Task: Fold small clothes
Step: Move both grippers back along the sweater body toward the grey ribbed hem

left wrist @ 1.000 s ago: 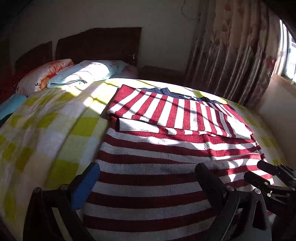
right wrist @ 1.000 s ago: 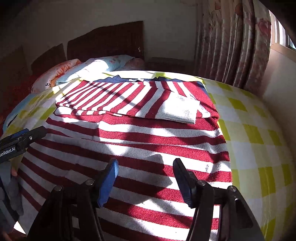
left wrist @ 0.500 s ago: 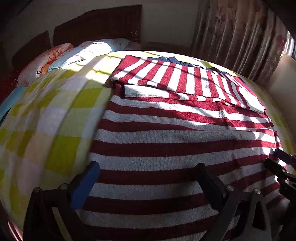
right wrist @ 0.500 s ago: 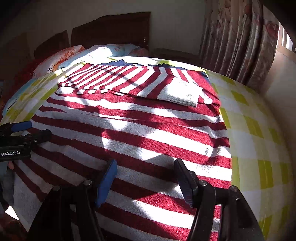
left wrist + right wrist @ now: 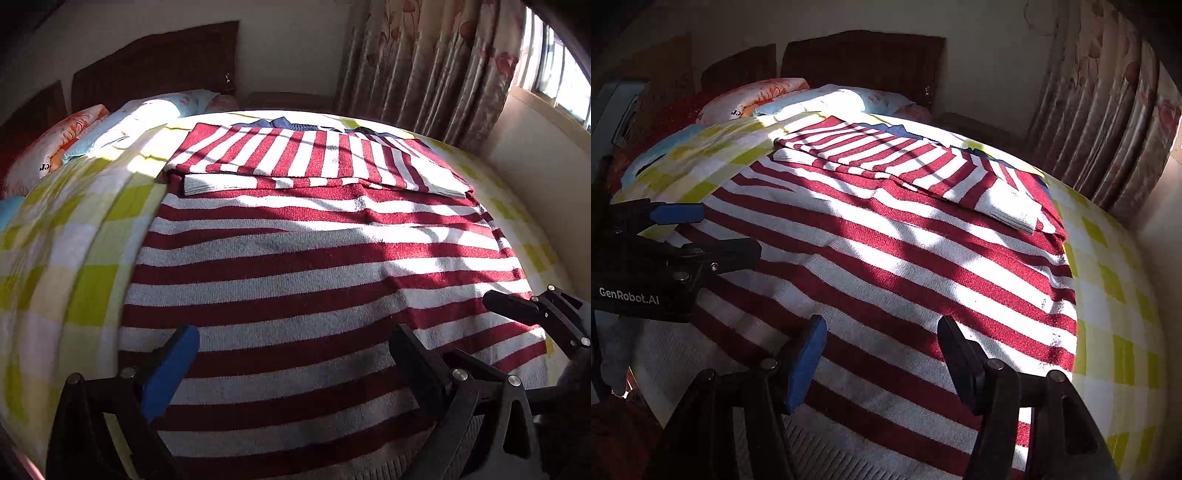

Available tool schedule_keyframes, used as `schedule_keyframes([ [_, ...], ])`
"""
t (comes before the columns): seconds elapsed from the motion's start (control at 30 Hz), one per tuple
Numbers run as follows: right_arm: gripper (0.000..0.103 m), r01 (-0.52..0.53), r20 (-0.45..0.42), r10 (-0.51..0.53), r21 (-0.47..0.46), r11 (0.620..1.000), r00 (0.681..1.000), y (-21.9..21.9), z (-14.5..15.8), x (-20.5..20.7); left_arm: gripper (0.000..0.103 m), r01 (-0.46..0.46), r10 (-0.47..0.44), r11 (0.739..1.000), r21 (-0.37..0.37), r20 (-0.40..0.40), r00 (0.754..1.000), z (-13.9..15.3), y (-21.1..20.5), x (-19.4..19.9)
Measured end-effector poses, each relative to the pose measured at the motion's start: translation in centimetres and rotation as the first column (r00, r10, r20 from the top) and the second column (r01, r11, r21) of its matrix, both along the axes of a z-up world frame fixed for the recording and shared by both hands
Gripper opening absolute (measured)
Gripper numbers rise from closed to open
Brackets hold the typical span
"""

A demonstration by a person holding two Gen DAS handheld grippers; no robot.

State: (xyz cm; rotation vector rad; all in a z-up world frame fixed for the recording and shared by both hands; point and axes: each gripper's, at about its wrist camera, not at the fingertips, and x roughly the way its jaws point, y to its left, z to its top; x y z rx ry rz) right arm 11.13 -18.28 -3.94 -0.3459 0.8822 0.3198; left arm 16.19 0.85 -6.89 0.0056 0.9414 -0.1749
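A red and white striped sweater (image 5: 314,266) lies flat on the bed, its sleeves folded across the chest at the far end (image 5: 314,158). It also shows in the right wrist view (image 5: 905,258). My left gripper (image 5: 291,354) is open and empty, just above the sweater's hem near its left side. My right gripper (image 5: 882,343) is open and empty above the hem toward its right side. The right gripper shows at the right edge of the left wrist view (image 5: 524,310), and the left gripper at the left of the right wrist view (image 5: 701,232).
The bed has a yellow and white checked cover (image 5: 81,236). Pillows (image 5: 110,133) lie by the dark headboard (image 5: 155,70). Floral curtains (image 5: 424,66) and a window (image 5: 561,81) stand at the right. The bed's near edge is below the grippers.
Both grippers have come down and forward toward the sweater's hem, staying open. The right gripper's view has swung to the right. The sweater has not moved.
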Motion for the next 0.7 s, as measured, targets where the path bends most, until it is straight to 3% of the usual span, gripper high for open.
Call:
schedule_keyframes([
  [0.07, 0.063, -0.025, 0.001, 0.025, 0.017, 1.000, 1.000, 0.6, -0.7, -0.3, 0.103, 0.016, -0.017, 0.998, 0.067, 0.016, 1.000, -0.3, -0.7, -0.3],
  [0.27, 0.064, 0.068, -0.053, -0.063, 0.103, 0.992, 0.997, -4.9, -0.3, 0.3, 0.103, -0.080, 0.079, 0.996, 0.047, 0.022, 0.997, -0.4, 3.9, -1.1],
  [0.33, 0.052, 0.101, -0.053, -0.094, 0.157, 0.982, 0.994, -7.7, 0.0, -0.3, 0.103, -0.049, 0.048, 0.999, 0.016, 0.045, 0.998, -0.3, 4.9, -2.1],
  [0.37, 0.048, 0.090, -0.041, -0.084, 0.175, 0.980, 0.996, -8.5, 0.2, -0.7, 0.103, -0.072, 0.068, 0.995, 0.068, 0.054, 0.996, -0.5, 4.9, -2.5],
  [0.4, 0.050, 0.090, -0.035, -0.085, 0.184, 0.979, 0.996, -9.3, 0.4, -1.1, 0.103, -0.095, 0.091, 0.994, 0.063, 0.057, 0.994, -0.7, 5.2, -2.7],
  [0.43, 0.051, 0.137, -0.042, -0.132, 0.142, 0.980, 0.990, -9.8, 0.2, -1.2, 0.103, -0.109, 0.108, 0.994, 0.016, 0.040, 0.993, -0.7, 6.0, -2.8],
  [0.47, 0.050, 0.162, -0.016, -0.162, 0.113, 0.980, 0.987, -10.2, 0.2, -1.4, 0.103, -0.120, 0.119, 0.993, 0.016, 0.044, 0.992, -0.6, 6.1, -2.8],
  [0.6, 0.050, 0.197, -0.018, -0.196, 0.114, 0.974, 0.980, -10.1, 0.4, -1.3, 0.103, -0.119, 0.119, 0.993, -0.013, 0.019, 0.993, -0.3, 5.7, -3.0],
  [0.7, 0.050, 0.119, 0.007, -0.120, 0.129, 0.985, 0.993, -7.6, 0.8, -2.2, 0.103, -0.057, 0.060, 0.997, -0.047, 0.059, 0.996, 0.9, 3.8, -4.4],
])
